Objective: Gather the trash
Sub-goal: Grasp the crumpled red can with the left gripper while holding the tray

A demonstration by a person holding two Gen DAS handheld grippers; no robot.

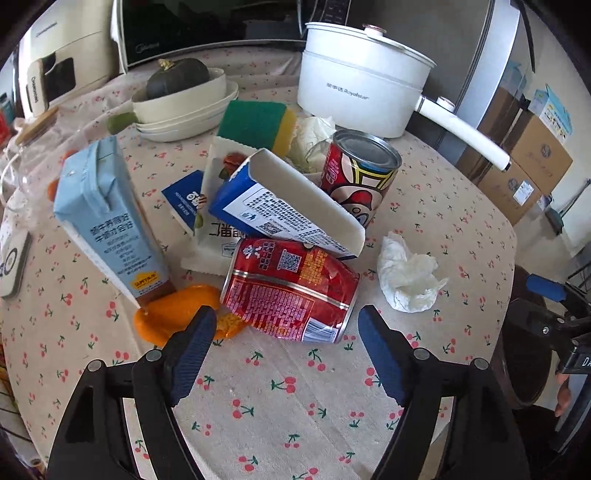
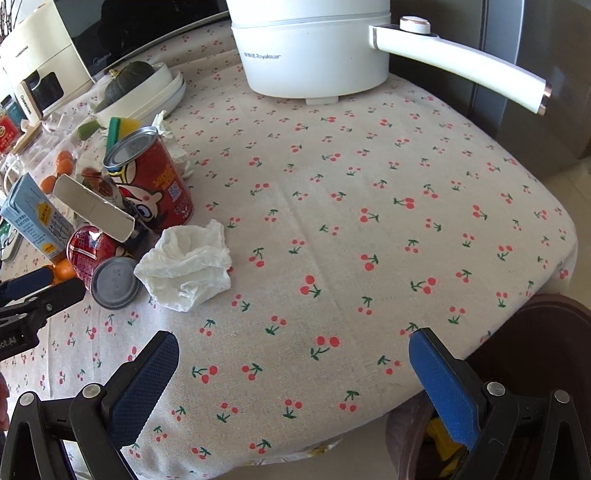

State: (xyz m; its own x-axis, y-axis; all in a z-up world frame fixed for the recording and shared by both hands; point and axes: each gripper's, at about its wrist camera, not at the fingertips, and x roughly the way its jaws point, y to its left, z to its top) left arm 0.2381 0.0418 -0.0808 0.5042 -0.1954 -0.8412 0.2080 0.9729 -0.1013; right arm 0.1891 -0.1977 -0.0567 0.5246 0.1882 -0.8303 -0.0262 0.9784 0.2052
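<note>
A: Is the light good in both wrist views?

B: Bright, soft daylight. The tablecloth [image 2: 332, 206] is evenly lit, shadows under the crumpled tissue [image 1: 408, 277] are faint, and the white electric pot [image 2: 314, 48] looks nearly washed out.

A: Any glare?

B: A sheen on the lying red can [image 1: 291, 291] and the microwave door [image 1: 207, 26].

A: Sharpness?

B: Crisp centrally. Fisheye bending curves the far edges, and the corners go black.

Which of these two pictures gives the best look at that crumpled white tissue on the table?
The right wrist view. There the tissue lies whole and large, folds clear, on the cloth beside the tipped can. The left wrist view also shows the tissue unblocked, but it looks smaller and sits off toward the right side.
</note>
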